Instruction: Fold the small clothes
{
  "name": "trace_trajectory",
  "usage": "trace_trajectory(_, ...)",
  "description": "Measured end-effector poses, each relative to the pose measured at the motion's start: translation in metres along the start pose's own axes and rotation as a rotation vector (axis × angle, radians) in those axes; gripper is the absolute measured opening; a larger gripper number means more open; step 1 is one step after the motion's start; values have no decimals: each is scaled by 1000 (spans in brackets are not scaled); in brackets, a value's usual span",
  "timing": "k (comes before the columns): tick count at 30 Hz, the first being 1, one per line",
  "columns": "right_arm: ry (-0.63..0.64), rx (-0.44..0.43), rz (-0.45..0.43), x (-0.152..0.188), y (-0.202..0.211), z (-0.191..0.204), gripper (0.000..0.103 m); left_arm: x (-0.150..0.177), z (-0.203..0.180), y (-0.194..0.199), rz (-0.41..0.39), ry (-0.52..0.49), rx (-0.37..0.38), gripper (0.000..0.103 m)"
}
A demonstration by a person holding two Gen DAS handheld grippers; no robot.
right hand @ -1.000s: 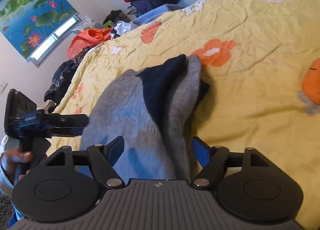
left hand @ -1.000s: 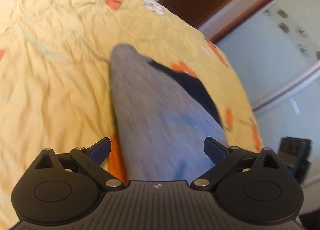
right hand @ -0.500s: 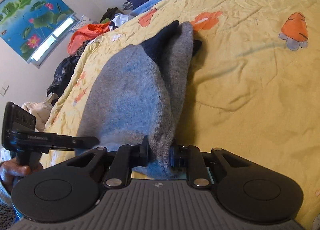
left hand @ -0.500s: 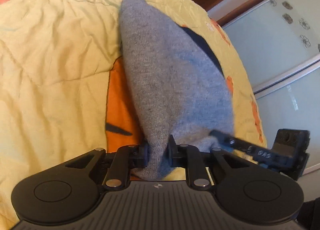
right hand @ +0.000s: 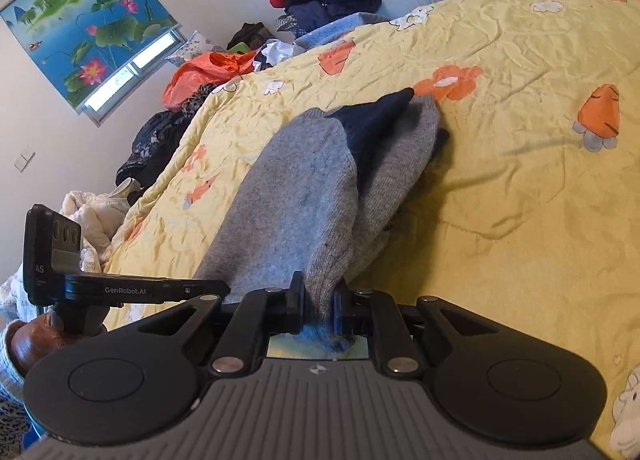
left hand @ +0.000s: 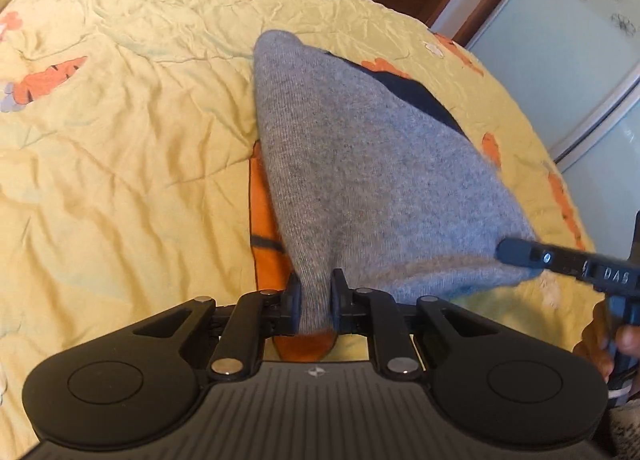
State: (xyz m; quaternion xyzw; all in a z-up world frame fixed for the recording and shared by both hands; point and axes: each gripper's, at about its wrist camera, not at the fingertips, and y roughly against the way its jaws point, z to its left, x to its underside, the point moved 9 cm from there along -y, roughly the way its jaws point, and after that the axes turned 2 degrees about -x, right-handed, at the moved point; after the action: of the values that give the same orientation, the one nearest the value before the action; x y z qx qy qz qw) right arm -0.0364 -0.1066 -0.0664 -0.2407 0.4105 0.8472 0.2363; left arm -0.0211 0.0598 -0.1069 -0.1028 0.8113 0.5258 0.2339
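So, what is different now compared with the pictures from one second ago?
Both grippers took hold of the grey garment. A second ago their jaws stood open around its near edge. Now the left gripper and the right gripper have just closed and pinch the knit at two points. The yellow bedspread lies as before, and the garment's dark blue part still rests at the far end.

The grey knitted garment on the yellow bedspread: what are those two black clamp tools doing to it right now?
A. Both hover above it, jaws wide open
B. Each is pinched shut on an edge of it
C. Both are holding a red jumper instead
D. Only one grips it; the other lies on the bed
B: the left gripper and the right gripper each have their pads closed on the near edge of the grey knitted garment.
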Motion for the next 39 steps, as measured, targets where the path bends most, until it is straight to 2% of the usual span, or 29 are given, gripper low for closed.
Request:
trace_trajectory(3,1,18,12,12,0,-5,19,8,3,-1,-4,-30,-51,14)
trace_trajectory(5,2,45,32,20,-8,-14,19,12,10,-7,0,11,-55,14)
trace_trajectory(8,4,68,65,30,-20,-21,19,12,13,-7,-31,4,-76,19)
trace_trajectory(11,25,80,72,29,-21,-19,26,11,11,-7,-43,-13,-104,24)
trace_trajectory(12,31,88,70,27,-20,-18,32,10,10,-7,-44,-18,-111,27)
trace_trajectory(13,37,106,66,24,-18,-18,49,10,9,-6,-45,-32,-121,29)
trace_trajectory(14,34,111,61,21,-17,-19,61,9,9,-7,-46,-32,-130,32)
trace_trajectory(15,27,103,51,17,-16,-20,81,8,10,-7,-45,-24,-134,43)
trace_trajectory(16,20,103,36,12,-15,-22,87,10,10,-5,-47,-26,-131,55)
trace_trajectory(19,0,110,32,-2,-18,-29,88,9,10,-1,-51,-32,-140,75)
trace_trajectory(22,-20,150,11,-18,-27,-43,91,-1,9,7,-70,-12,-92,79)
trace_trajectory(25,-65,122,-13,-37,-40,-56,92,-30,12,18,-130,4,-46,92)
trace_trajectory(26,-76,110,-28,-45,-45,-60,92,-43,15,20,-152,14,-47,94)
trace_trajectory(28,-119,106,-55,-59,-52,-71,93,-68,19,12,-163,29,-10,102)
trace_trajectory(31,-180,100,-94,-80,-63,-86,95,-104,28,-16,-133,100,58,102)
trace_trajectory(32,-199,85,-100,-86,-67,-89,96,-114,29,-28,-116,112,60,102)
trace_trajectory(34,-255,26,-72,-94,-81,-92,102,-130,28,-55,-73,136,104,102)
trace_trajectory(37,-237,25,-66,-101,-98,-90,102,-146,30,-89,-34,172,93,101)
trace_trajectory(38,-217,5,-56,-102,-103,-86,100,-151,30,-95,-49,168,104,103)
trace_trajectory(39,-204,-18,-50,-104,-107,-82,85,-155,29,-98,-61,168,109,102)
